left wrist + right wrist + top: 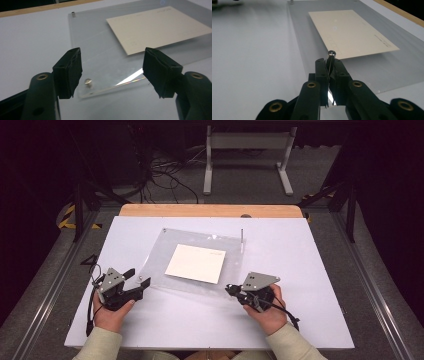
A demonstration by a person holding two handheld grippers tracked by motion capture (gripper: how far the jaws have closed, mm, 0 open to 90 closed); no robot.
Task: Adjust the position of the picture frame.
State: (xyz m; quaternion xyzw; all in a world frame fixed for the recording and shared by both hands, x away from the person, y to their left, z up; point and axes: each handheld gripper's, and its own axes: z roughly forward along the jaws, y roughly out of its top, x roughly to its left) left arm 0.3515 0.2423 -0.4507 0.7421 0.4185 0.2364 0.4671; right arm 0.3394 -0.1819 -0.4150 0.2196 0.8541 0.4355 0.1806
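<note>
A small metal pin [331, 55] is being gripped between the closed jaws of the right gripper [329, 71], lifted just off the near corner of the clear acrylic frame [155, 251], seemingly to free the card [196, 263] sandwiched in it. The left gripper [112, 71] is being held open around the frame's other near corner, where a second pin [88, 82] is sitting, apparently readied for pulling.

Cream sleeves [102, 345] on both forearms; black grippers, left gripper [131, 281] and right gripper [231, 290], grey three-cornered plates, brass-ringed screw holes, black cables.

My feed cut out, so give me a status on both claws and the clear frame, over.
Right claw shut on a metal pin. Left claw open at the acrylic frame corner, over its pin. Card inside frame. Nothing in the way.
</note>
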